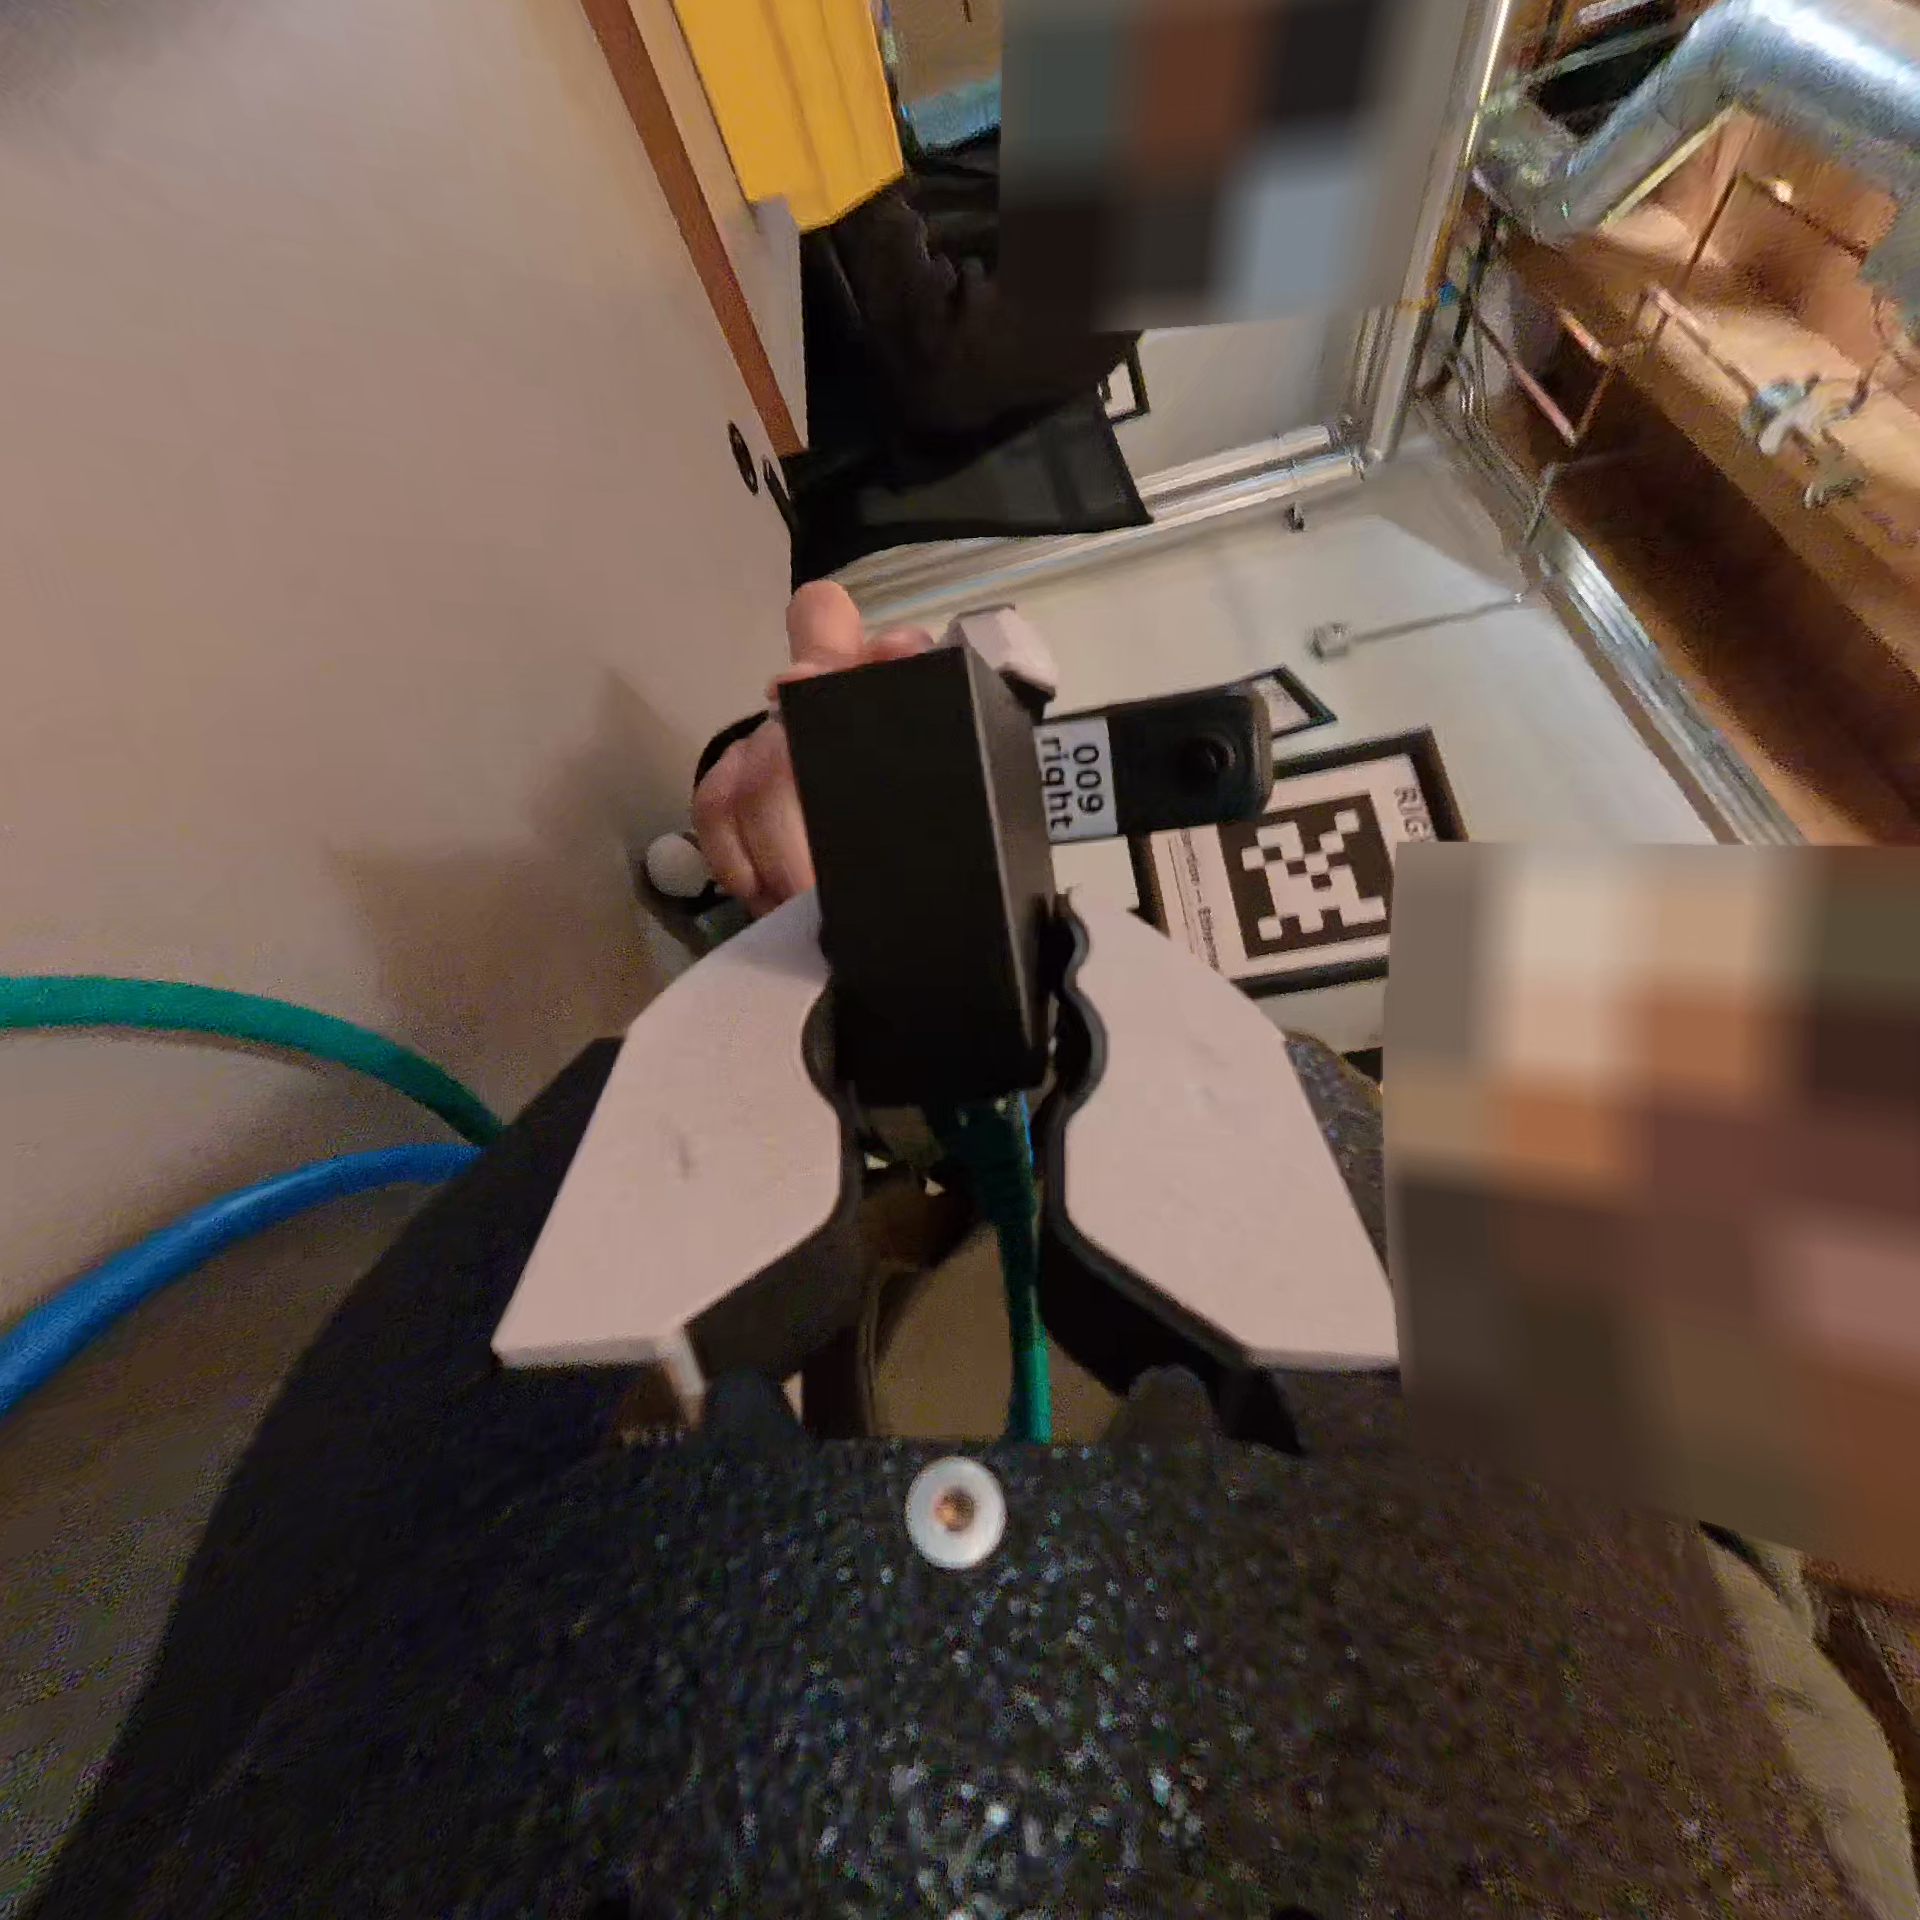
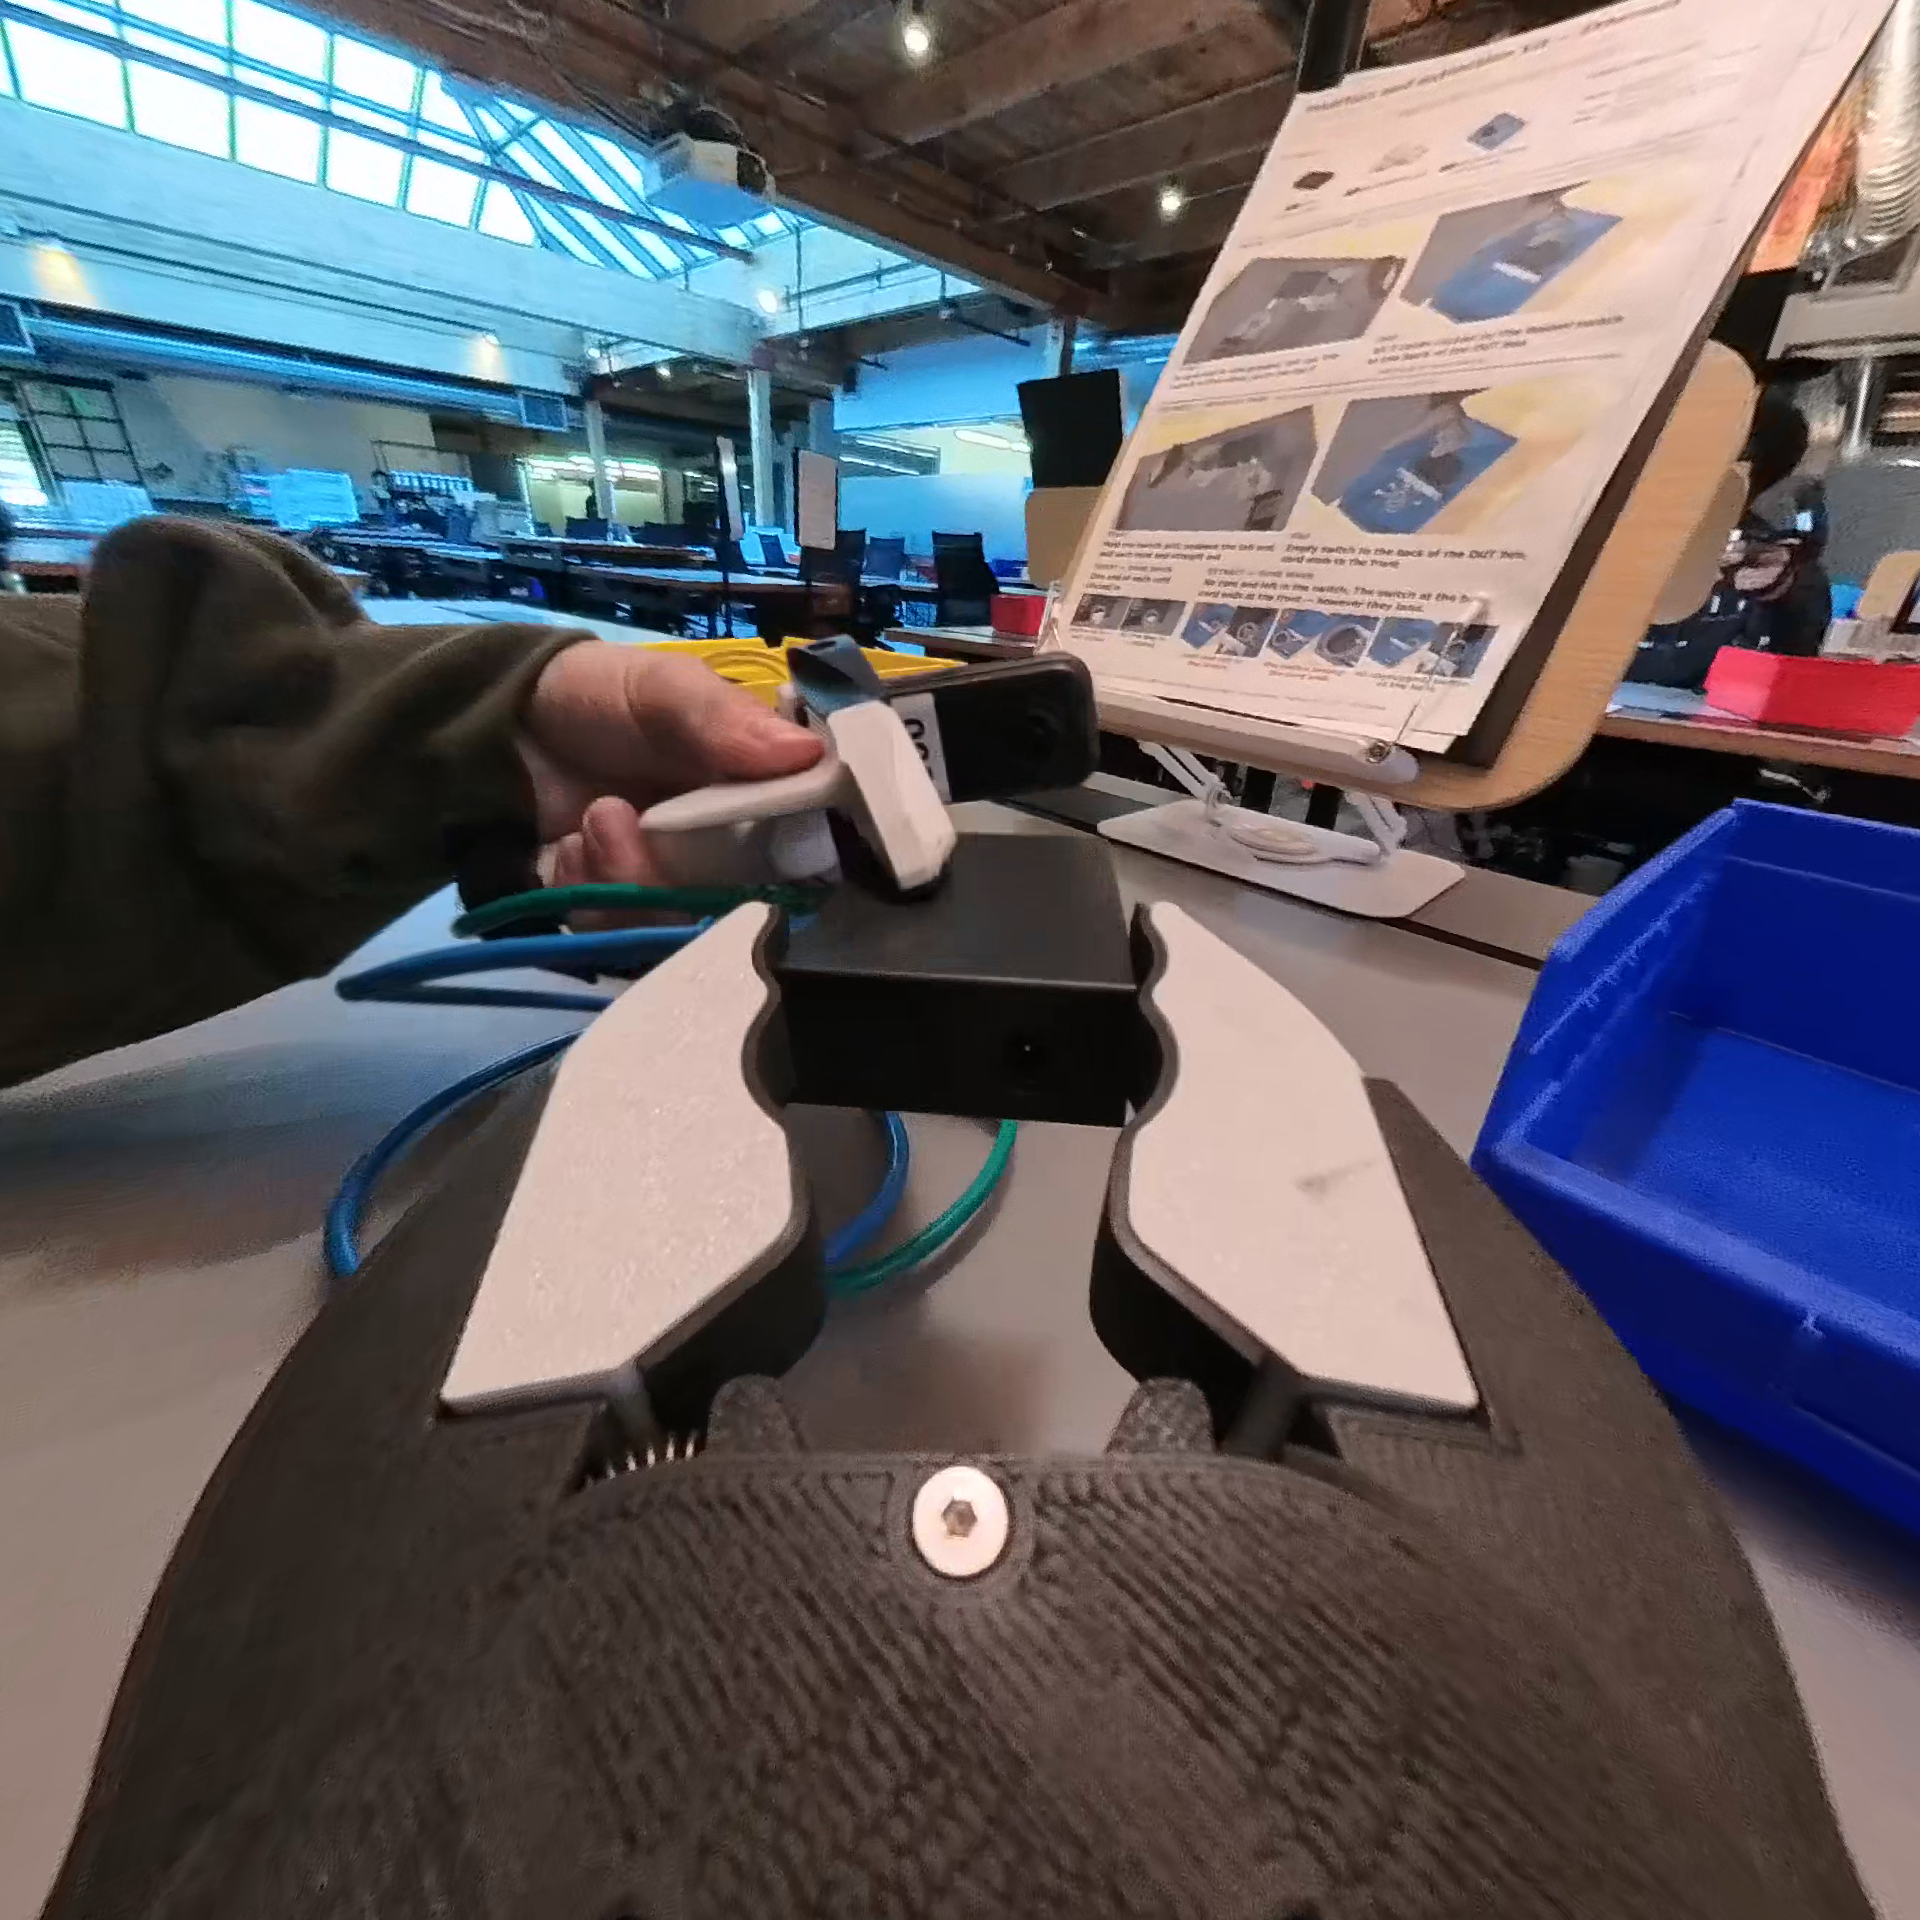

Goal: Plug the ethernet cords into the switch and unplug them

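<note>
A black switch (image 2: 951,1023) is clamped between the fingers of my right gripper (image 2: 956,935), lifted a little off the grey table (image 2: 156,1195). My left gripper (image 1: 945,956) meets the switch (image 1: 904,883) from its far side. Its jaws are closed around the plug end of the green ethernet cord (image 1: 1003,1164), which runs into the switch. In the right wrist view the left gripper (image 2: 904,862) rests at the switch's far top edge, held by a hand. A blue ethernet cord (image 2: 468,956) and the rest of the green cord (image 2: 935,1216) loop on the table under the switch.
A blue bin (image 2: 1714,1091) stands close on the right. An instruction sheet on a stand (image 2: 1403,416) is behind the switch. A yellow bin (image 2: 727,655) sits farther back. The person's sleeve (image 2: 208,779) reaches in from the left.
</note>
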A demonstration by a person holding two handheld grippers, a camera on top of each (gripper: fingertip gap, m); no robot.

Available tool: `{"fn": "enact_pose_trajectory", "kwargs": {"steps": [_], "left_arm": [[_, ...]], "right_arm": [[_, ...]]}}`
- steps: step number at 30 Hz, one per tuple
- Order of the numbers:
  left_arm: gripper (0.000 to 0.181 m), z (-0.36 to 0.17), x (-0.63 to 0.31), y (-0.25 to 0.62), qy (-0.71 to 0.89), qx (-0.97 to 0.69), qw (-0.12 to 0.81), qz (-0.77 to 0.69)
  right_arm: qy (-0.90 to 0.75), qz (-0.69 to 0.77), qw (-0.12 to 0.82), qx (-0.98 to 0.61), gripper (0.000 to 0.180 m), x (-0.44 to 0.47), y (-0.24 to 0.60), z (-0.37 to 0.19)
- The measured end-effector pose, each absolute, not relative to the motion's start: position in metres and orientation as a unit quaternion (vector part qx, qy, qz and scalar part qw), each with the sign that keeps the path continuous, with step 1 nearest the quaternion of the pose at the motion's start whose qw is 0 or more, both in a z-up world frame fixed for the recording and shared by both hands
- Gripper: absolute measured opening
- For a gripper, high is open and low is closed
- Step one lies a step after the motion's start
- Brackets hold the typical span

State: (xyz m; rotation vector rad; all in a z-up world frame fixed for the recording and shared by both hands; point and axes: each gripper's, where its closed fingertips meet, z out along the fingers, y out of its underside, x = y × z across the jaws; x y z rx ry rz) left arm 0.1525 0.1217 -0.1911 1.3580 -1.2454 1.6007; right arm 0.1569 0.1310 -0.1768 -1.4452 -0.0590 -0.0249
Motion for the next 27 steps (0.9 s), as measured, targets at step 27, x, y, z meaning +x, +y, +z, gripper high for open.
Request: {"fn": "enact_pose_trajectory", "kwargs": {"steps": [27], "left_arm": [[0.032, -0.191, 0.150, 0.134, -0.554, 0.580, 0.238, 0.547]], "right_arm": [[-0.009, -0.066, 0.704, -0.708, 0.064, 0.160, 0.143, -0.192]]}}
